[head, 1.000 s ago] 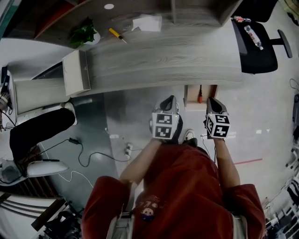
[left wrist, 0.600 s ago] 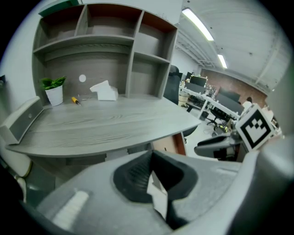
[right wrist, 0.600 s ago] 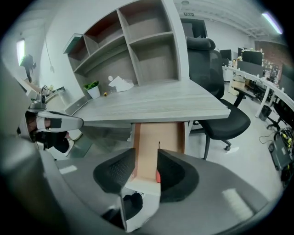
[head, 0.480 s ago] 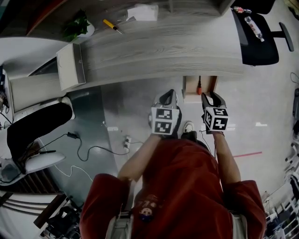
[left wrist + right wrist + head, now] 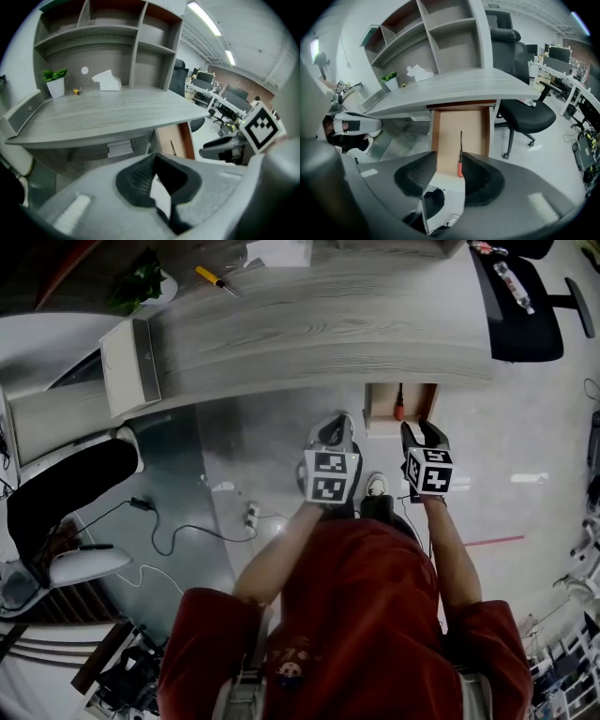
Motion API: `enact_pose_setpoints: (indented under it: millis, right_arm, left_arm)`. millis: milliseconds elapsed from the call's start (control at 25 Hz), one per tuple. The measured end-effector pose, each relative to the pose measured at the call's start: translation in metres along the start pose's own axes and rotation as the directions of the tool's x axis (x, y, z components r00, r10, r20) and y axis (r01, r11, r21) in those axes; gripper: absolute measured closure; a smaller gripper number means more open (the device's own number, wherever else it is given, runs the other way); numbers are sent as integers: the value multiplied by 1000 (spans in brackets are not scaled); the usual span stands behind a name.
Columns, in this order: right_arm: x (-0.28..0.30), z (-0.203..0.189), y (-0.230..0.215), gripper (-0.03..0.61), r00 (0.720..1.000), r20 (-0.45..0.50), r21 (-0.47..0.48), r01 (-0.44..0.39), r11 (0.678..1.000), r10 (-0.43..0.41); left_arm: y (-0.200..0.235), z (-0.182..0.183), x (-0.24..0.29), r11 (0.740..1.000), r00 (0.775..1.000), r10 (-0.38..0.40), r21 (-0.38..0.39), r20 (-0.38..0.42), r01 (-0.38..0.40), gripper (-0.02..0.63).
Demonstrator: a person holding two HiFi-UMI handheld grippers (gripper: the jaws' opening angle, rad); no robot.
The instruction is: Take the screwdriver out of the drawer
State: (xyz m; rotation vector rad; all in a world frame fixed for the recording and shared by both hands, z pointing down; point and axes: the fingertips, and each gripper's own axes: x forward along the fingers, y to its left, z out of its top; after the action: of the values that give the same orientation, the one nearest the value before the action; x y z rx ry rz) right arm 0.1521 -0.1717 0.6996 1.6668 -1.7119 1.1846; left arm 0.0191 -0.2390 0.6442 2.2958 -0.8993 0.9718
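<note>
The wooden drawer (image 5: 381, 414) stands pulled out from under the grey desk (image 5: 328, 324). In it lies the screwdriver (image 5: 400, 411), red handle toward me, black shaft pointing to the back; the right gripper view shows the screwdriver (image 5: 460, 165) along the drawer's (image 5: 446, 131) middle. My right gripper (image 5: 421, 431) hovers over the drawer's front edge. Its jaws have just been opening and stand apart with nothing between them; the handle shows just beyond the right gripper (image 5: 449, 174). My left gripper (image 5: 333, 425) hangs left of the drawer with its fingertips together. In its own view the left gripper (image 5: 155, 161) holds nothing.
On the desk lie a yellow-handled screwdriver (image 5: 210, 277), a potted plant (image 5: 141, 283) and a white box (image 5: 278, 251). A black office chair (image 5: 520, 306) stands right of the desk, a pale cabinet (image 5: 126, 367) at its left end. Cables (image 5: 178, 535) trail over the floor.
The right gripper's jaws went from shut to open. Both grippers sank and drew closer to the drawer's front.
</note>
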Motion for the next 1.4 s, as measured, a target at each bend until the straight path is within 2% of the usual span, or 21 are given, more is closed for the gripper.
enact_pose_setpoints:
  millis: [240, 520, 680, 1000, 1400]
  right_arm:
    - [32, -18, -9, 428, 999, -45, 17, 13, 1000, -12]
    - [81, -36, -25, 428, 994, -103, -28, 26, 999, -29]
    - [107, -49, -34, 428, 989, -139, -18, 43, 999, -45]
    - [145, -80, -45, 428, 976, -211, 11, 66, 998, -62]
    - [173, -83, -49, 428, 961, -262, 35, 97, 995, -85]
  left_arm:
    - [10, -24, 23, 1000, 999, 3, -10, -39, -4, 615]
    - [24, -50, 52, 1000, 997, 14, -16, -78, -16, 615]
    - [36, -59, 67, 999, 996, 29, -34, -89, -32, 615]
    - [44, -80, 88, 1000, 991, 7, -20, -134, -9, 615]
    - [53, -98, 96, 1000, 985, -15, -9, -173, 13, 615]
